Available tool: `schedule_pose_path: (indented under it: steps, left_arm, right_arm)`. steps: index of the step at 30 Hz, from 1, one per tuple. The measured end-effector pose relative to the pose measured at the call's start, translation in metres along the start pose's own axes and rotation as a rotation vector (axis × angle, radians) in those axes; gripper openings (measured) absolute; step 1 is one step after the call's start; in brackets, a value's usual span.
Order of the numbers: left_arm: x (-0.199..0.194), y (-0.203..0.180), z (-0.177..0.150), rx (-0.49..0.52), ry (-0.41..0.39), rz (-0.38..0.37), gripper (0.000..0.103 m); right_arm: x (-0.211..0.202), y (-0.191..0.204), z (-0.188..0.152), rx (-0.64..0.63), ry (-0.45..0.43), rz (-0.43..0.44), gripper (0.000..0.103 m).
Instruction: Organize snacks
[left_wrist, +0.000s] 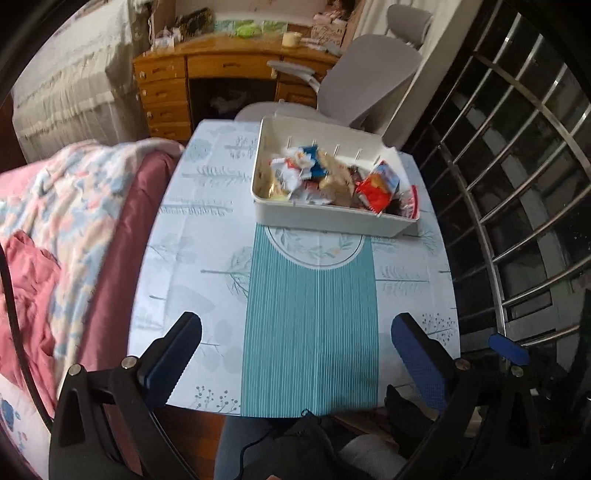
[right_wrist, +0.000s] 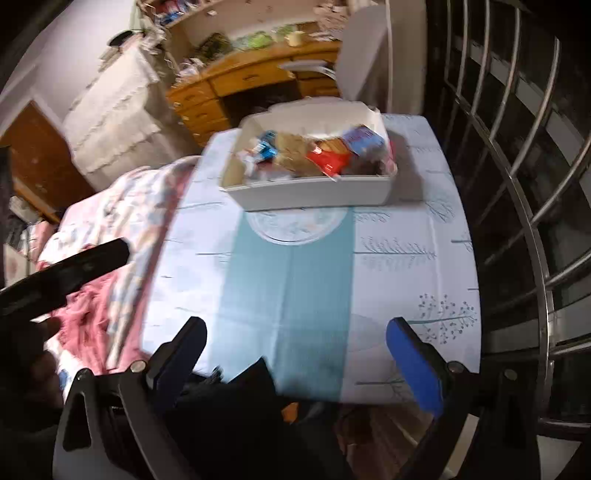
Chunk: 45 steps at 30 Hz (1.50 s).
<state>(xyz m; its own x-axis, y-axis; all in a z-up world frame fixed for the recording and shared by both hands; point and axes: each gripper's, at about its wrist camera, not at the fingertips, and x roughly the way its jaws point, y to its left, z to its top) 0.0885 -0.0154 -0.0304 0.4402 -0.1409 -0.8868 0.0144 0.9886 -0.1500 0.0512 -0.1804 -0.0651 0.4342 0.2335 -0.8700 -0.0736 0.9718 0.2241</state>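
Note:
A white plastic bin (left_wrist: 332, 218) stands at the far side of the table (left_wrist: 207, 236), and it also shows in the right wrist view (right_wrist: 314, 192). It holds several snack packets (left_wrist: 325, 177), among them a red one (left_wrist: 375, 194) and a blue one (left_wrist: 314, 162); the same packets (right_wrist: 317, 155) appear blurred in the right wrist view. My left gripper (left_wrist: 297, 328) is open and empty above the near table edge. My right gripper (right_wrist: 297, 332) is open and empty, also near the front edge. The right gripper's blue pad (left_wrist: 508, 349) shows at the right in the left wrist view.
A bed with a pink floral quilt (left_wrist: 59, 221) borders the table on the left. A grey office chair (left_wrist: 365, 85) and a wooden desk (left_wrist: 207, 81) stand behind the table. A metal window grille (left_wrist: 517, 184) runs along the right. The person's lap (left_wrist: 295, 446) is below the table edge.

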Motion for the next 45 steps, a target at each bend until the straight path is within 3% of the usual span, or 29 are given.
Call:
schedule_pose_path:
  steps: [3, 9, 15, 21, 45]
  left_arm:
    - [-0.023, -0.01, -0.004, 0.0, -0.052, 0.035, 0.102]
    - [-0.029, -0.024, -0.017, -0.007, -0.067, 0.086, 0.102]
    - [-0.032, -0.032, -0.03, -0.007, -0.113, 0.121, 0.102]
    - [-0.035, -0.03, -0.035, -0.025, -0.118, 0.161, 0.102]
    - [-0.02, -0.039, -0.037, -0.007, -0.065, 0.129, 0.102]
  right_arm:
    - [-0.017, 0.004, 0.0, -0.002, -0.022, 0.006, 0.098]
    - [-0.025, 0.012, -0.009, 0.003, -0.11, 0.01, 0.099]
    - [-0.015, 0.009, -0.017, 0.012, -0.063, 0.018, 0.099]
    - [-0.015, 0.007, -0.019, 0.014, -0.068, 0.011, 0.103]
    - [-0.018, 0.0, -0.023, 0.026, -0.079, 0.019, 0.103]
